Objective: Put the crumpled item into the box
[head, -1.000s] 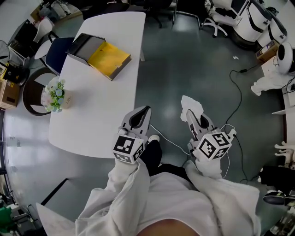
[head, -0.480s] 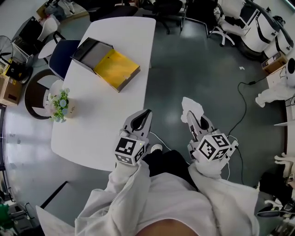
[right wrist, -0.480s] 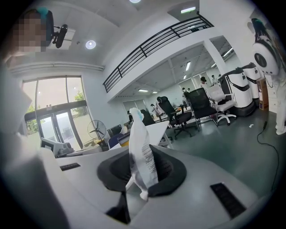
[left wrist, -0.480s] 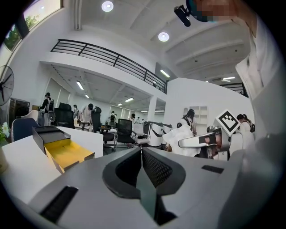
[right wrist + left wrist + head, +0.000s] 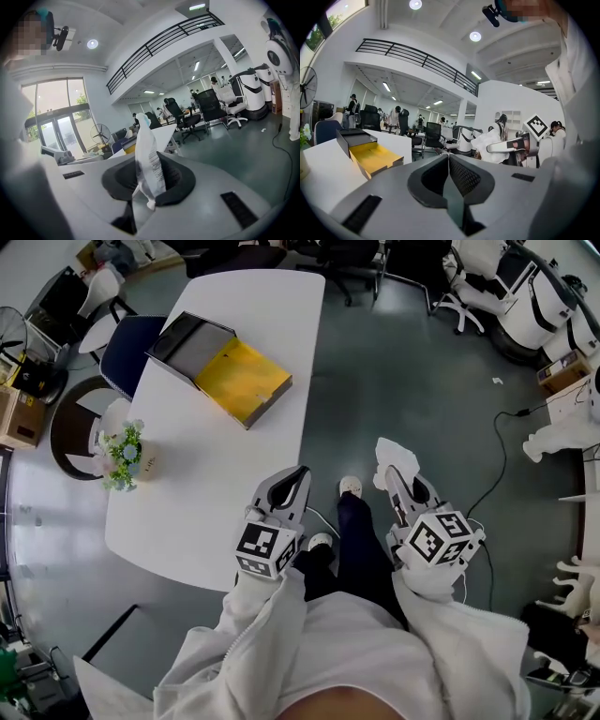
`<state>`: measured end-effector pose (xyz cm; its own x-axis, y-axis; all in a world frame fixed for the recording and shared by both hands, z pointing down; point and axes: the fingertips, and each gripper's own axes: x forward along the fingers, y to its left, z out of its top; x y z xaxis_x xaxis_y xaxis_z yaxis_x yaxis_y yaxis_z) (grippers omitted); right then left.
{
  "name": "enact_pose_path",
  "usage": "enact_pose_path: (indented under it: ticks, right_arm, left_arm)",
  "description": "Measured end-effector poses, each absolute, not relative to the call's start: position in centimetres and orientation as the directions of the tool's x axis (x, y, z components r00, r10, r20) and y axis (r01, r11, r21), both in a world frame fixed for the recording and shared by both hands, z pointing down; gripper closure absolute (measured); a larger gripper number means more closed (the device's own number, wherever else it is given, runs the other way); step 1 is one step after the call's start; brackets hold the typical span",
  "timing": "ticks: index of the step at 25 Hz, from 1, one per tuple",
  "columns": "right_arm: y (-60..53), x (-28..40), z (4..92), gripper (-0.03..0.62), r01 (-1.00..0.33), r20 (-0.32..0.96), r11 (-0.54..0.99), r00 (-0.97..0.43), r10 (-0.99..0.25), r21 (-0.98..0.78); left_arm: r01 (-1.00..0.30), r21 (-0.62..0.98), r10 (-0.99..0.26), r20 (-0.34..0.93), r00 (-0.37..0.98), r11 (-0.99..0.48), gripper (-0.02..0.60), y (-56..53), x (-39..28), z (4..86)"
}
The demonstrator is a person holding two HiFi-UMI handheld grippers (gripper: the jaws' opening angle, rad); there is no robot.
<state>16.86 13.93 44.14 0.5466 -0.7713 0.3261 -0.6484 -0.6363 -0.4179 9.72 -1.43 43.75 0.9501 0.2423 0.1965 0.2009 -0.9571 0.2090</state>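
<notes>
The crumpled item (image 5: 395,454) is a white, creased wrapper with dark print. My right gripper (image 5: 388,472) is shut on it and holds it over the grey floor, to the right of the table. In the right gripper view the crumpled item (image 5: 147,165) stands upright, pinched between the dark pads. The box (image 5: 243,381) lies open on the white table (image 5: 202,484), yellow inside, with a grey lid (image 5: 190,341) at its far side. My left gripper (image 5: 301,472) is shut and empty, over the table's near right edge. From the left gripper view the box (image 5: 375,157) lies ahead to the left.
A small pot of flowers (image 5: 124,450) stands on the table's left side. Chairs (image 5: 82,424) sit left of the table. A cable (image 5: 487,451) runs over the floor at the right. The person's shoe (image 5: 350,486) shows between the grippers. Office chairs and white machines (image 5: 511,277) line the back.
The table and box have shifted right and nearer in view as the person stepped forward. A shoe has come into sight between the grippers. Both grippers keep their grip and spacing.
</notes>
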Motion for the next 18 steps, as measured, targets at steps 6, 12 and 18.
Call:
enact_pose_path:
  ticks: [6, 12, 18]
  right_arm:
    - [11.9, 18.7, 44.4, 0.525, -0.684, 0.337, -0.595, 0.491, -0.803, -0.421]
    - [9.8, 21.9, 44.8, 0.525, -0.707, 0.350, -0.562, 0.443, -0.825, -0.430]
    - [7.9, 26.1, 44.3, 0.525, -0.740, 0.339, -0.517, 0.399, -0.852, -0.430]
  left_arm:
    - [0.131, 0.214, 0.175, 0.206, 0.963, -0.968, 0.558, -3.0, 10.2, 44.1]
    - [0.076, 0.219, 0.125, 0.220, 0.967, -0.973, 0.558, -4.5, 12.5, 44.5]
    - [0.021, 0.210, 0.067, 0.216, 0.974, -0.978, 0.558, -6.1, 16.3, 44.0]
